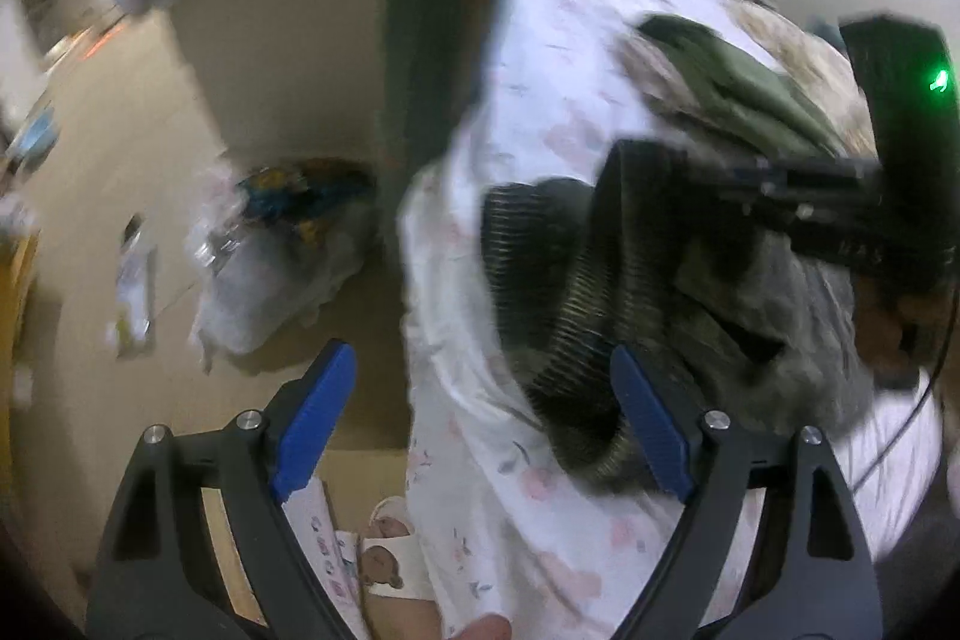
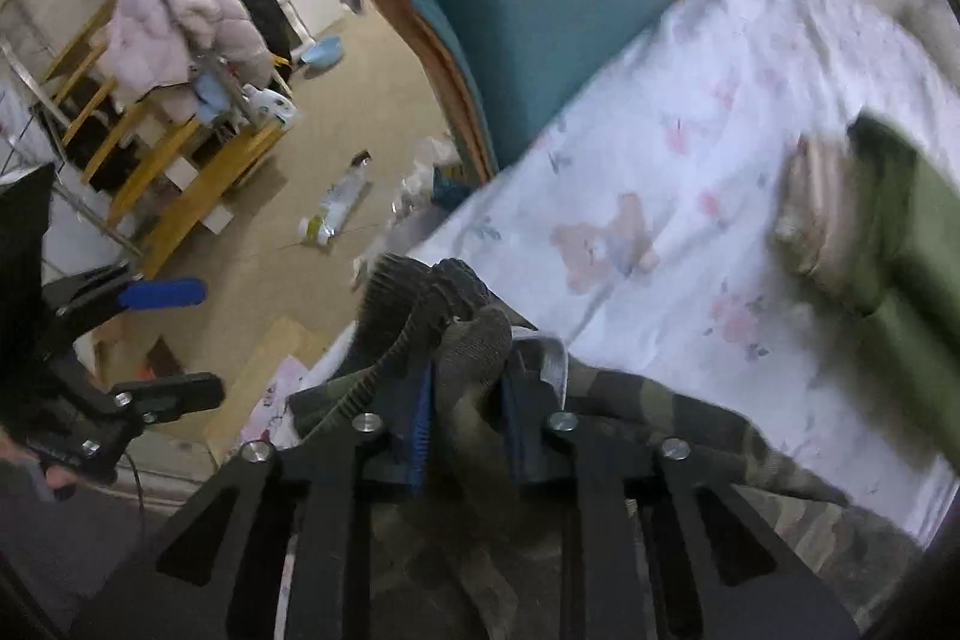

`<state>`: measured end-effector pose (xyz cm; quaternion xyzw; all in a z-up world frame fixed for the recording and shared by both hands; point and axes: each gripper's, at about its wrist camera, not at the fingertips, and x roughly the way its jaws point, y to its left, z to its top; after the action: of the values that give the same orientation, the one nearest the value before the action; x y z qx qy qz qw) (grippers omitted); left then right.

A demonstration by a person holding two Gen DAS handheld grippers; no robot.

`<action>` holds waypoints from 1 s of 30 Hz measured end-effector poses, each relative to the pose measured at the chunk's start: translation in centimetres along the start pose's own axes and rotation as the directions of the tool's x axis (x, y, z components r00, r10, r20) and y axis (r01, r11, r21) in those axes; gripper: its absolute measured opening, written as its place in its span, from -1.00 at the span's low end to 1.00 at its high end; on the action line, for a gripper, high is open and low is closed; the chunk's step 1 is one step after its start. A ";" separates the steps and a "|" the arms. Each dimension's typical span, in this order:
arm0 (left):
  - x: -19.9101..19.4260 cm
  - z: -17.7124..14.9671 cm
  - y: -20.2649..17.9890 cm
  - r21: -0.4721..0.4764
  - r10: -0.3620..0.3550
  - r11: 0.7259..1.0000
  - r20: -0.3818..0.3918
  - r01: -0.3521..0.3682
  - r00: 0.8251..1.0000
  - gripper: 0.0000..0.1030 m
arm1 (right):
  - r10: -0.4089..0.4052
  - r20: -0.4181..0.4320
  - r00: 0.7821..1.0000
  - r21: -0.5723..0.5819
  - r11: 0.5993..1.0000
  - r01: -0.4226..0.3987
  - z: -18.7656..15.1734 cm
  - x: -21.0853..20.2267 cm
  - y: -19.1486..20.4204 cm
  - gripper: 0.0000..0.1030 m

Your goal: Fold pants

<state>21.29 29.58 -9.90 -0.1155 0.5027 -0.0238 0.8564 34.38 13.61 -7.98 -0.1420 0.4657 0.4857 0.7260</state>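
Camouflage pants (image 2: 480,358) bunch at the bed (image 2: 690,148) edge, clenched by my right fingers (image 2: 465,418) at the waistband, left fingers (image 1: 480,430) spread empty above them; folding hardly begun.

Camouflage pants (image 2: 630,418) in mottled olive, grey and dark green lie crumpled at the near edge of a bed spread with a white floral sheet. Their ribbed black elastic waistband (image 1: 576,316) curls in a thick loop beside the mattress edge, with the ridges of the ribbing catching the light. In the right wrist view the waistband end bunches upward into folds, pinched near the bottom centre, while the camouflage legs trail away to the right across the sheet. In the left wrist view the rumpled grey-green cloth spreads to the right of the waistband, blurred, with no neat fold visible.
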 end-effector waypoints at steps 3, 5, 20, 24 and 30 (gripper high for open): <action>-1.2 -1.2 -1.2 0.264 -0.098 0.960 0.025 0.088 0.995 0.69 | 0.009 0.049 0.999 -0.043 0.999 -0.007 -1.1 -5.0 1.8 -0.79; -1.7 -2.3 -2.1 0.407 -0.131 0.907 0.035 0.105 0.991 0.73 | 0.028 0.071 0.997 -0.060 0.998 -0.024 -1.4 -7.6 3.1 -0.79; -1.1 -2.2 -7.9 0.602 -0.440 0.742 0.105 0.295 0.892 0.38 | 0.049 0.055 0.997 -0.181 0.983 -0.038 -2.8 -13.7 8.6 -0.79; -0.6 -2.3 -7.9 0.623 -0.462 0.709 0.057 0.330 0.885 -0.27 | 0.073 0.019 0.997 -0.241 0.968 -0.066 -2.1 -13.4 8.7 -0.79; -2.0 -1.1 -6.6 0.585 -0.436 0.759 0.129 0.287 0.891 0.80 | 0.077 -0.011 0.997 -0.313 0.947 -0.077 -2.4 -13.7 9.2 -0.81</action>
<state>19.81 23.33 -7.24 0.0383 0.3266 -0.3183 0.8891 24.06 8.63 4.18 -0.2371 0.3874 0.5814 0.6750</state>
